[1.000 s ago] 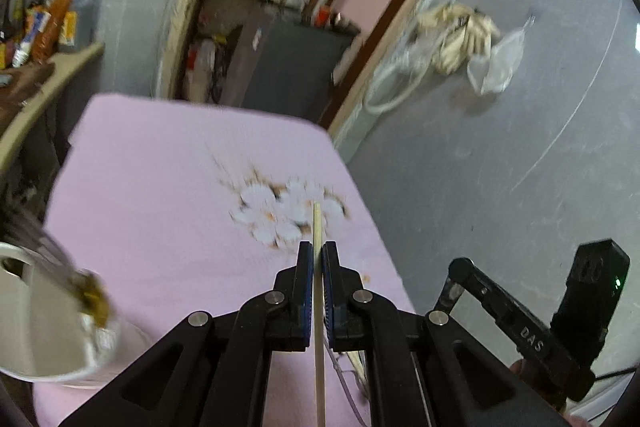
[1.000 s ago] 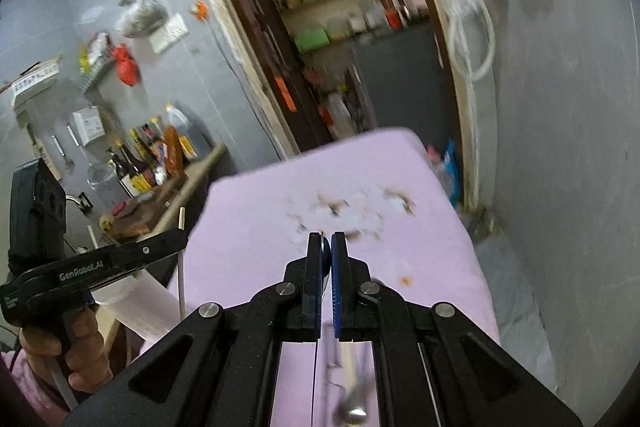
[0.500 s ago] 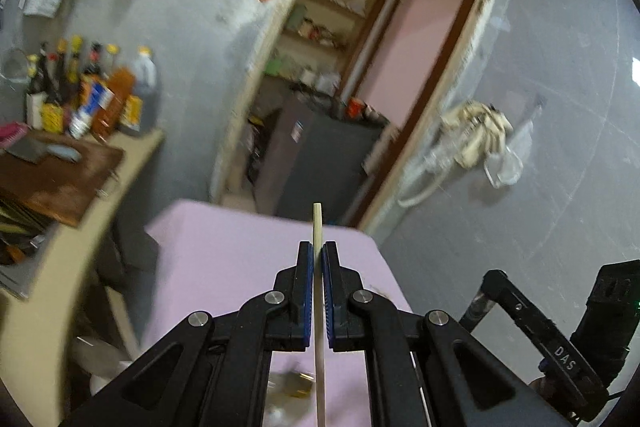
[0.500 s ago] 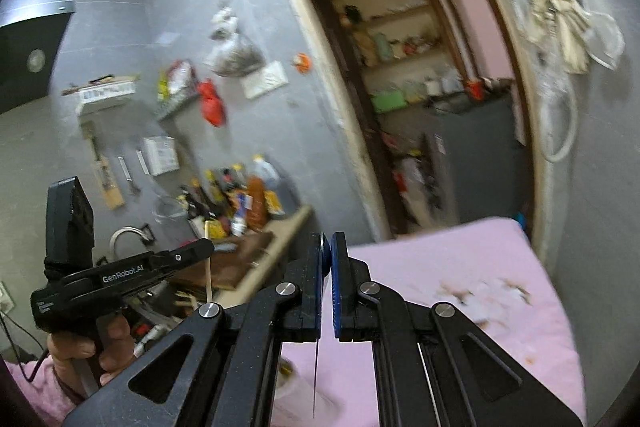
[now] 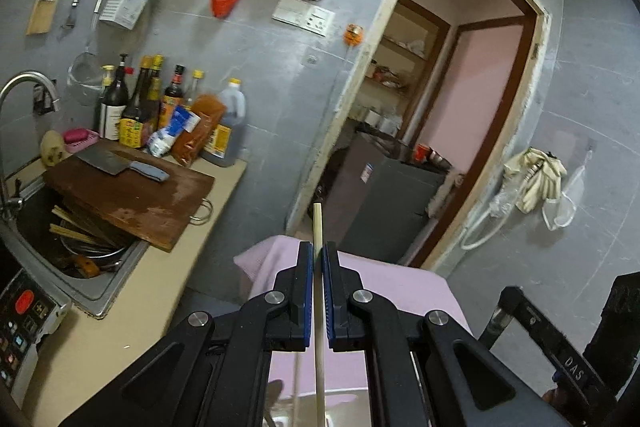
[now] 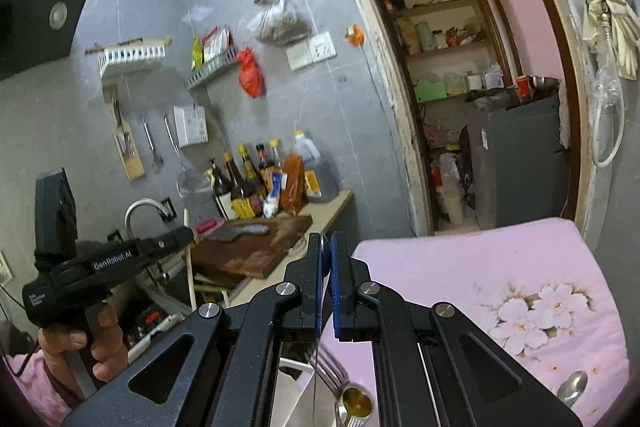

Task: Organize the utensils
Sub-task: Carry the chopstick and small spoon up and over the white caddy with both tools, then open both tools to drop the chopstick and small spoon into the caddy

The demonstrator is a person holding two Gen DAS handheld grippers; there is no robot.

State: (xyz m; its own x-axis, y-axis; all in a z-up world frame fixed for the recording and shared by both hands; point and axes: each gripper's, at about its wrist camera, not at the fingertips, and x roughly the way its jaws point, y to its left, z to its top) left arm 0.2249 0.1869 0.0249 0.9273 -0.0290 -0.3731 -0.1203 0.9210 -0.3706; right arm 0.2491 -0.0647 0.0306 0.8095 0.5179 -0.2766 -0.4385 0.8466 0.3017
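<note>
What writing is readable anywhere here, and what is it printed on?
"GenRobot.AI": on the side of the left gripper, seen from the right wrist.
"DAS": on the side of the right gripper's arm, seen from the left wrist.
Bottle labels, the wall panel and the stove buttons: too small or blurred to read.

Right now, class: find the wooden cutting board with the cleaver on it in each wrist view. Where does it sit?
Left wrist view: cutting board at left of centre, lying over the sink edge.
Right wrist view: cutting board just left of centre, behind the right gripper.
Shared landmark: the sauce bottles behind the board.
</note>
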